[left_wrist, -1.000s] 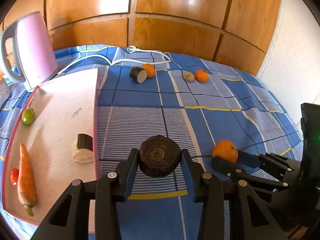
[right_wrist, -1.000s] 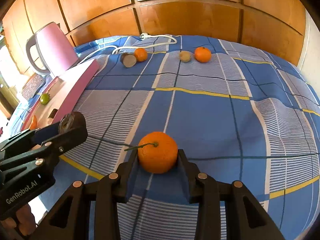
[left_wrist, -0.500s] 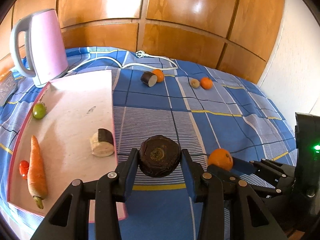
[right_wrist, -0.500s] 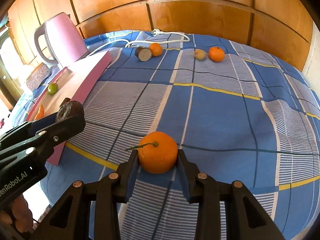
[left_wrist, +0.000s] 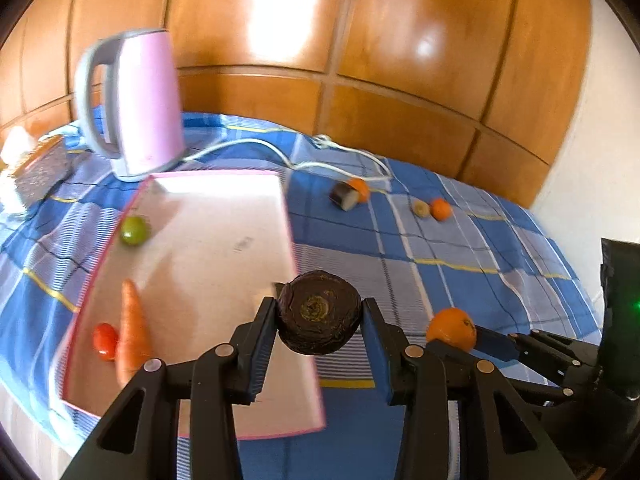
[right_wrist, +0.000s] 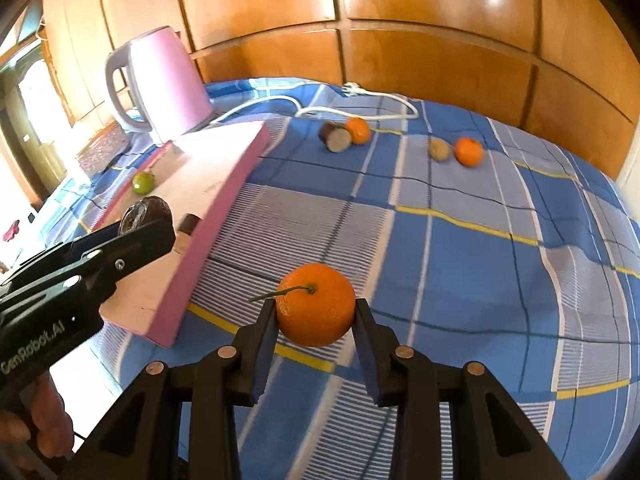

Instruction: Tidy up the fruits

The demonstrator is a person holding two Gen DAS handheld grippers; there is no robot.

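Left gripper (left_wrist: 319, 314) closed on a dark beet (left_wrist: 319, 312), cut face toward the camera, a finger pressed on each side; the beet is held in the air over the near right edge of the pink board (left_wrist: 208, 248). Right gripper (right_wrist: 316, 311) closed on an orange (right_wrist: 316, 309) with a short stem, fingers tight against both flanks, held above the blue checked cloth (right_wrist: 480, 248) just right of the board's near corner. From the left wrist view the right gripper shows low at right, its orange just beside the left one's right finger. On the board: a green fruit (left_wrist: 134, 230) near the far left edge, a carrot (left_wrist: 132, 332) lying lengthwise at the near left, a small red tomato (left_wrist: 105, 336) touching the carrot's left side, and a pale dark-skinned piece (left_wrist: 267, 291) mostly hidden behind the beet. Pink kettle (left_wrist: 138, 104) stands upright just beyond the board's far edge, its white cord (left_wrist: 320, 156) trailing right across the cloth. Far on the cloth, a cut dark-skinned piece (right_wrist: 335, 137) touches a second orange (right_wrist: 358, 130); to their right, a small brownish fruit (right_wrist: 439, 149) sits just beside a third orange (right_wrist: 469, 151). The two pairs are well apart from both grippers. Wooden panelling (right_wrist: 400, 20) behind. Left view slightly blurred.
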